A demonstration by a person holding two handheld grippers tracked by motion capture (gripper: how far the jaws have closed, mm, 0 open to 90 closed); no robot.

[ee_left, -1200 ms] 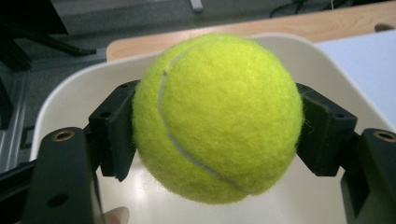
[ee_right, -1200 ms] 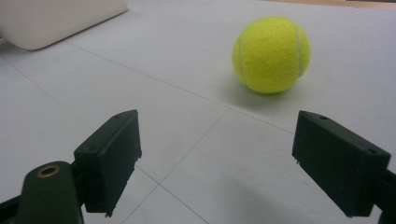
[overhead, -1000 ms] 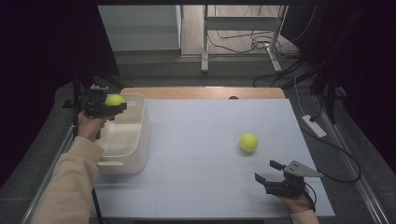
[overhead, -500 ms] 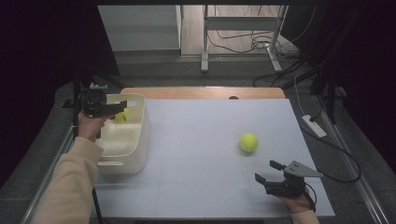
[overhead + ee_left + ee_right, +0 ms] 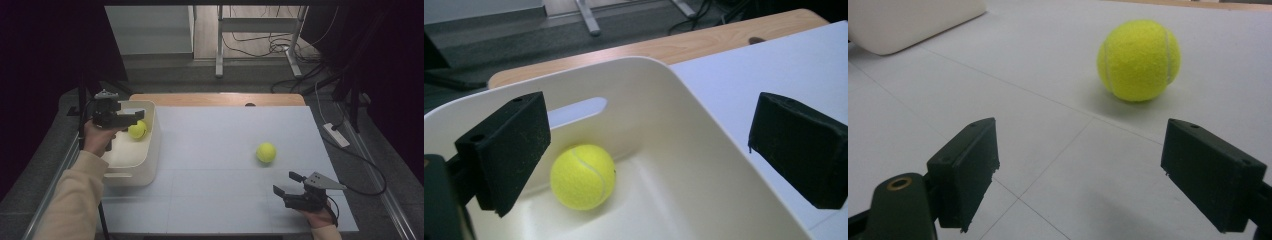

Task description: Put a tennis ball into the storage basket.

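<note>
A yellow tennis ball (image 5: 137, 130) (image 5: 583, 176) lies inside the white bin (image 5: 150, 150) (image 5: 704, 165) at the table's left. Above the bin's far end hangs my left gripper (image 5: 134, 116) (image 5: 649, 150); its jaws have just been opening and now stand wide apart, with nothing between them and the ball down below them. A second tennis ball (image 5: 266, 152) (image 5: 1139, 60) rests on the white table (image 5: 210, 150). My right gripper (image 5: 286, 184) (image 5: 1080, 170) sits low near the front right edge, open, pointing at that ball a short way off.
The bin has a slot handle (image 5: 576, 107) in its far wall. A wooden strip (image 5: 215, 99) runs along the table's far edge. Cables and a power strip (image 5: 336, 134) lie on the floor to the right.
The left gripper let go of the ball; the ball dropped from between its jaws into the bin. The left hand shifted slightly up. The right gripper and the other ball stayed put.
</note>
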